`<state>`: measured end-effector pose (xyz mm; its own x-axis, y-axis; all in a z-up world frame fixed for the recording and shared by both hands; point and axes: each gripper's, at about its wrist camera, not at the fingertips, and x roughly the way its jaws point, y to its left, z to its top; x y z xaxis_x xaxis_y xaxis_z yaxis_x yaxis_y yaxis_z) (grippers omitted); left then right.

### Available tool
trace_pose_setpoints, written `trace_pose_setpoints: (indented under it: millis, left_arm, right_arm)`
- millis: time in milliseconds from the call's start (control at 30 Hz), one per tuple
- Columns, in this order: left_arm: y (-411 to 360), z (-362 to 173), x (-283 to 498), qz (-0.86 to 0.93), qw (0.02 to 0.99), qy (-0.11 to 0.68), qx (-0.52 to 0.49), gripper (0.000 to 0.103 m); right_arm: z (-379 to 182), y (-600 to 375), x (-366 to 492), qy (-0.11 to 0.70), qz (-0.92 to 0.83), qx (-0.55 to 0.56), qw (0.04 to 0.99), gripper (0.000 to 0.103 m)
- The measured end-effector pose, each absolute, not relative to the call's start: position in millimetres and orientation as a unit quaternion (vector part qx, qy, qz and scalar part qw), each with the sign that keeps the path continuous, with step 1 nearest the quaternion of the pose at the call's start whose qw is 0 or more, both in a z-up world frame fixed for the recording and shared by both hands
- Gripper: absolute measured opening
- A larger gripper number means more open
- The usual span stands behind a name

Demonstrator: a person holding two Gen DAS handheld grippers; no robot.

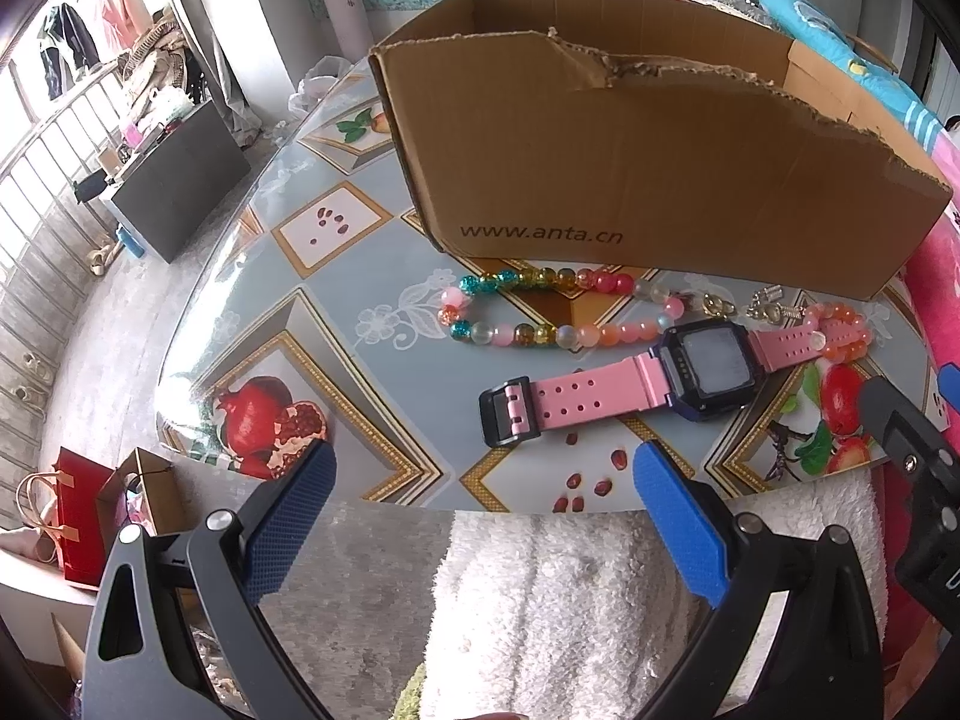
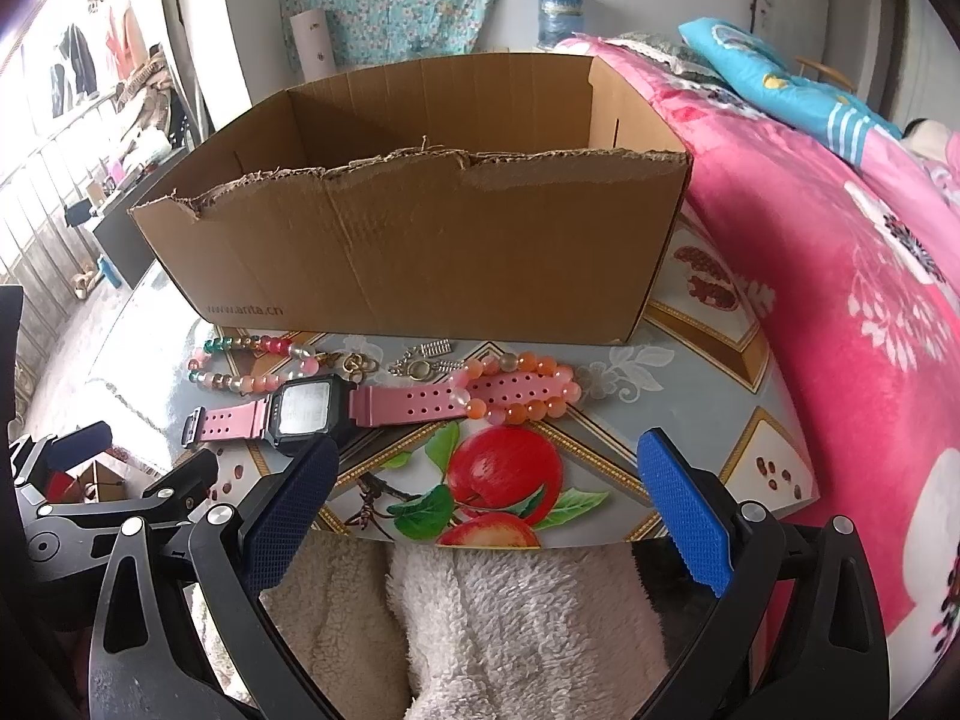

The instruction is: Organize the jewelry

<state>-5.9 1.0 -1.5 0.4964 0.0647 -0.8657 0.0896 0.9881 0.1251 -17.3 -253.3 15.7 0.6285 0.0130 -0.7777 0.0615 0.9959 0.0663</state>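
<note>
Watch (image 2: 300, 405) lengthwise across, just ahead of right gripper (image 2: 486, 480), nearer than left gripper (image 1: 483, 498); both wide apart, empty.

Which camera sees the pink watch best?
The left wrist view: the pink watch lies whole there, from buckle to screen, and only its far strap end runs under the orange bead bracelet. In the right wrist view the watch looks smaller, and a gripper finger overlaps its lower edge.

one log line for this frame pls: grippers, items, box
left gripper open, empty | right gripper open, empty | watch, two bead bracelets on table | cardboard box behind them
</note>
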Motion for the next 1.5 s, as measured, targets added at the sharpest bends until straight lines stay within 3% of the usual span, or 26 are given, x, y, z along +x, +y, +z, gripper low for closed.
trace_pose_setpoints:
  millis: [500,767,967,1200,1367,1467,1500]
  left_arm:
    - [7,5,-13,-0.006,0.865,0.496,0.073,0.097]
    - [32,11,-14,-0.032,0.879,0.473,0.046,0.097]
    - [58,17,-16,-0.106,0.900,0.423,-0.014,0.097]
    - [64,10,-15,-0.138,0.893,0.425,-0.050,0.097]
    - [58,8,-23,-0.158,0.903,0.398,-0.032,0.097]
    - [45,4,-29,-0.161,0.910,0.383,0.021,0.097]
    - [42,3,-31,-0.162,0.911,0.378,0.036,0.097]
  right_arm:
    - [18,-275,-26,0.414,-0.014,0.064,0.908,0.095]
    - [29,-264,-31,0.362,0.106,0.025,0.926,0.095]
    - [21,-221,-18,0.352,0.229,-0.053,0.906,0.086]
    - [2,-186,9,0.363,0.302,-0.151,0.869,0.072]
    - [-10,-172,23,0.389,0.340,-0.204,0.832,0.070]
    - [-16,-167,26,0.398,0.353,-0.238,0.813,0.066]
    - [-15,-168,26,0.400,0.359,-0.240,0.809,0.060]
